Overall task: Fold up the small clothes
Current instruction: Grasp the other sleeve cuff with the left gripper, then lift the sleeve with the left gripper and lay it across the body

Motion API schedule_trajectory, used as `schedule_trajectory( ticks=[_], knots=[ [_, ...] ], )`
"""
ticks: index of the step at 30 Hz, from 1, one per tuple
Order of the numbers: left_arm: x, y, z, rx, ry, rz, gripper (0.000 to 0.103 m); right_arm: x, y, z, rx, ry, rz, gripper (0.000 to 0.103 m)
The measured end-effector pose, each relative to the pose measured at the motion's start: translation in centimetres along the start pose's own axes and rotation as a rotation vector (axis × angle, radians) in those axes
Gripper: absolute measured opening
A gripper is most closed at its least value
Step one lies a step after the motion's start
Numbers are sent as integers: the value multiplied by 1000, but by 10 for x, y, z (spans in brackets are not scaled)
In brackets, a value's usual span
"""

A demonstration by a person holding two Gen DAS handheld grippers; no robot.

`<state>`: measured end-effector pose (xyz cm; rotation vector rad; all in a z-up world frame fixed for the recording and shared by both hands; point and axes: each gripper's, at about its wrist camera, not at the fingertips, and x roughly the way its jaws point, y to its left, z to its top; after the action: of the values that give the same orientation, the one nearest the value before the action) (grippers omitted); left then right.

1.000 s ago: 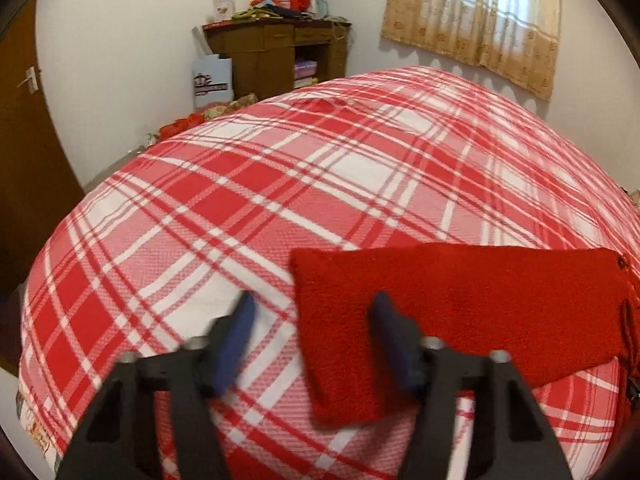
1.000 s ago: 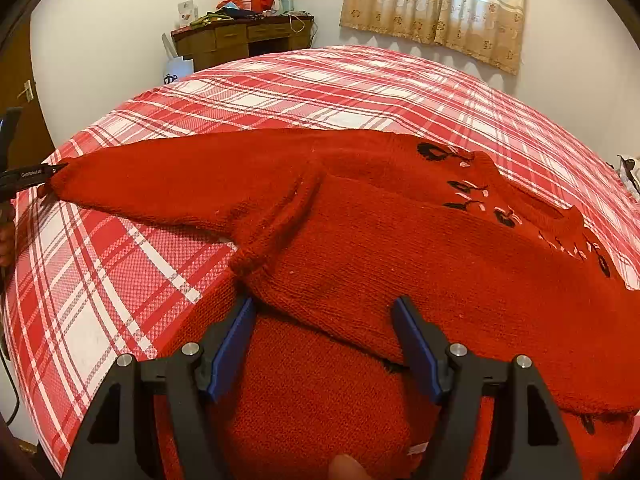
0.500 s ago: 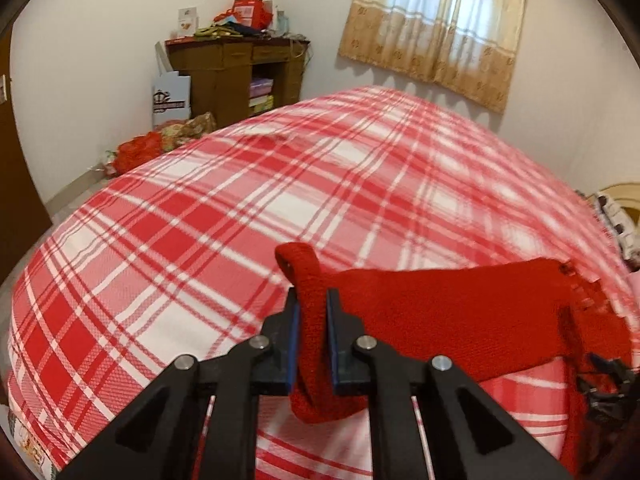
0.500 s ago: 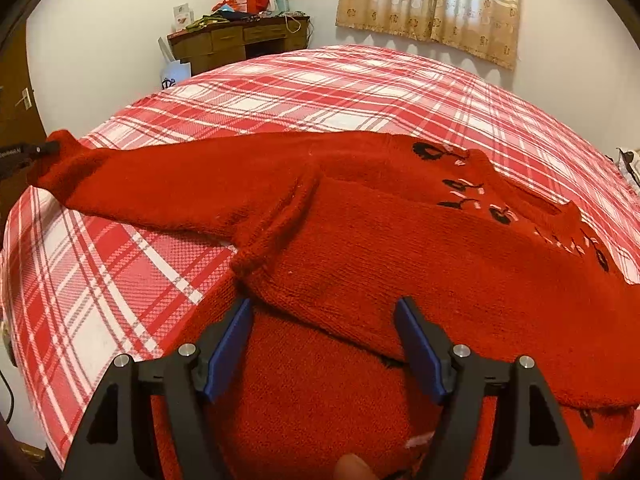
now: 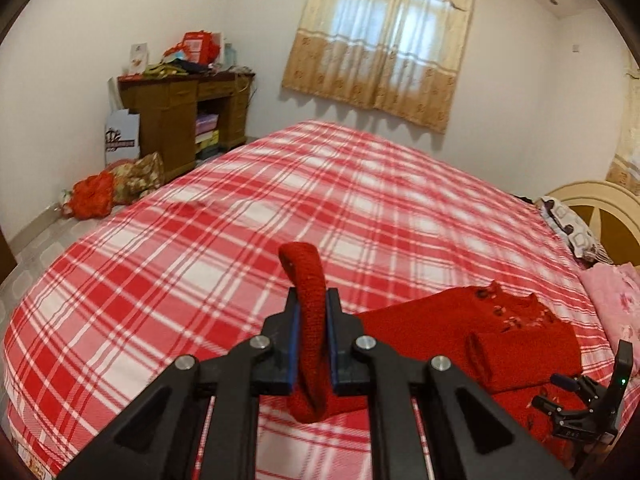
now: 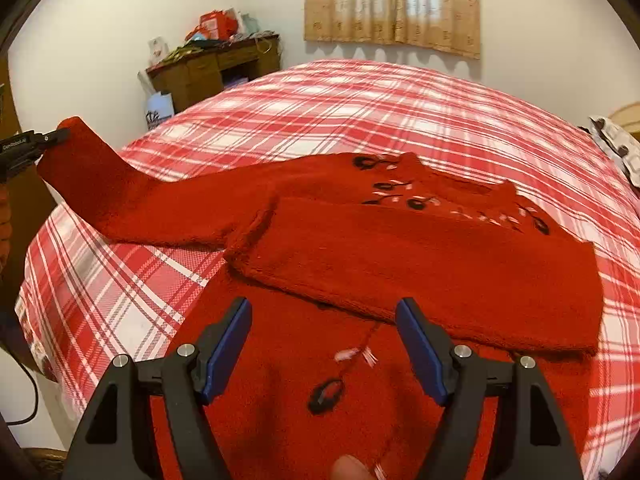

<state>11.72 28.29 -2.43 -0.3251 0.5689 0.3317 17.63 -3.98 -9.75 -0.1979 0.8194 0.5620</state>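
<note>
1 sleeve stretches leftward, cuff clenched by left gripper; right gripper gapes empty.

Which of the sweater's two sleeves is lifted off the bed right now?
The outstretched sleeve, pinched at its cuff by the left claw. The other sleeve lies folded flat across the sweater's body.
</note>
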Motion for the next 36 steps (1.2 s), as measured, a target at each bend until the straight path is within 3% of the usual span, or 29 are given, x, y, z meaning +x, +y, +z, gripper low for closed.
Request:
schedule_trajectory(
  ticks=[23, 36],
  knots=[
    [-14, -129, 57, 65, -81, -192, 12, -78, -39, -33, 75, -91, -14, 77],
    [-17, -194, 70, 146, -114, -250, 12, -102, -65, -54, 127, -121, -35, 77]
  ],
)
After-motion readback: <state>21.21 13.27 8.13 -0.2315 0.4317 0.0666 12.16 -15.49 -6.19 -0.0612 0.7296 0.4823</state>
